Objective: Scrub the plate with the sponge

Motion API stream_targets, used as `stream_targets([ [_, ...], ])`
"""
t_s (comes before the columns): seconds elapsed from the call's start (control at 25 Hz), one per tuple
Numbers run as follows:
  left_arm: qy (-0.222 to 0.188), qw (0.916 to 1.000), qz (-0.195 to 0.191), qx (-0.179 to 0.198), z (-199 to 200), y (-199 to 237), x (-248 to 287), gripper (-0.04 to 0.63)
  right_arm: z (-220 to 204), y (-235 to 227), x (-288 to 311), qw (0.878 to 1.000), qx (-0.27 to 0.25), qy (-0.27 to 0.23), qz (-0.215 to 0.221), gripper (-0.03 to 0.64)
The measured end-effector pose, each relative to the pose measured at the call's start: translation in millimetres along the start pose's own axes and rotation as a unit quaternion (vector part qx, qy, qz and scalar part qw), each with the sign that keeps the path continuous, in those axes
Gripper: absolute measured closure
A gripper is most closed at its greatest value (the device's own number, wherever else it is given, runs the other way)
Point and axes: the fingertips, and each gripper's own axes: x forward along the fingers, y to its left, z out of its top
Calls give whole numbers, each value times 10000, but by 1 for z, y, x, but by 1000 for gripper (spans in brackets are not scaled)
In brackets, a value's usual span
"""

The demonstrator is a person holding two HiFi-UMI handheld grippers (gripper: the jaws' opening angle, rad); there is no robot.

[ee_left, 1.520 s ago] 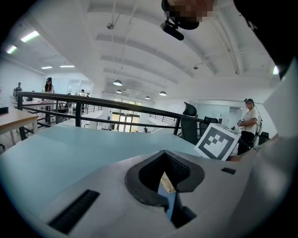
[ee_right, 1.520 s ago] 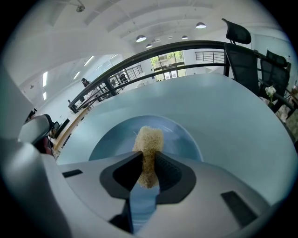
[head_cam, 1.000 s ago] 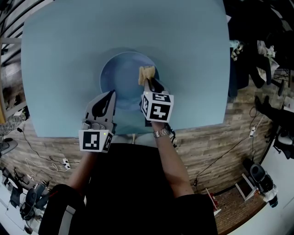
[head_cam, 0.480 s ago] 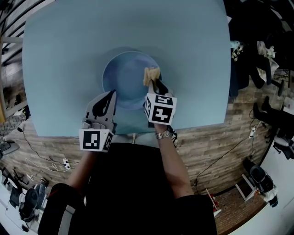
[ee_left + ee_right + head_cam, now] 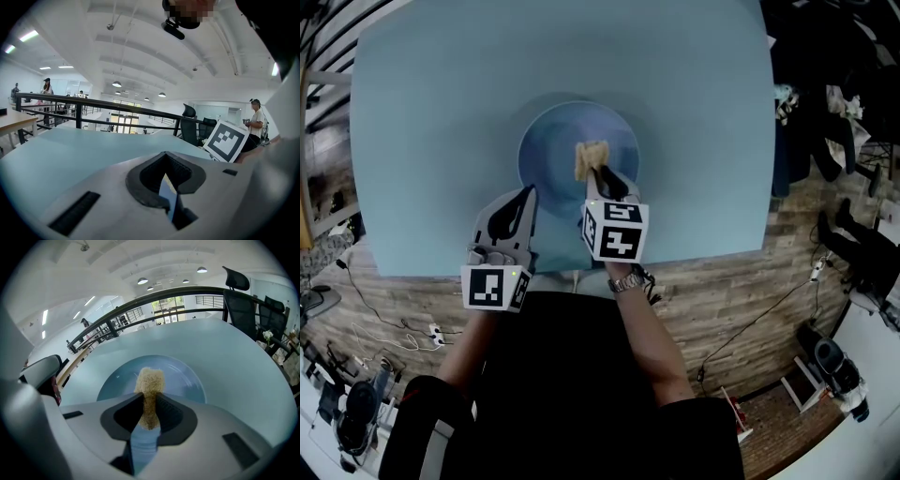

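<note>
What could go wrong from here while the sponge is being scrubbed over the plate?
1. The plate lies loose on the table. The left gripper, shut near its rim, does not hold it, so it might slide under the scrubbing.
2. The right gripper pinches the sponge only by its near end, so it may fold or slip out.
</note>
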Motion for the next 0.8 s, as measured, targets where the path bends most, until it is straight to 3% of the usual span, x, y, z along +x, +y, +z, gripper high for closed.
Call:
stream_targets([
  [0.4,-10,9999,95,-40,-1,14,-13,595,-11,63,11,9979,-284,169,558,538],
  [0.8,46,9999,138,-56,-4,19,-12,595,-26,91,23,9942,-481,434,860,538],
])
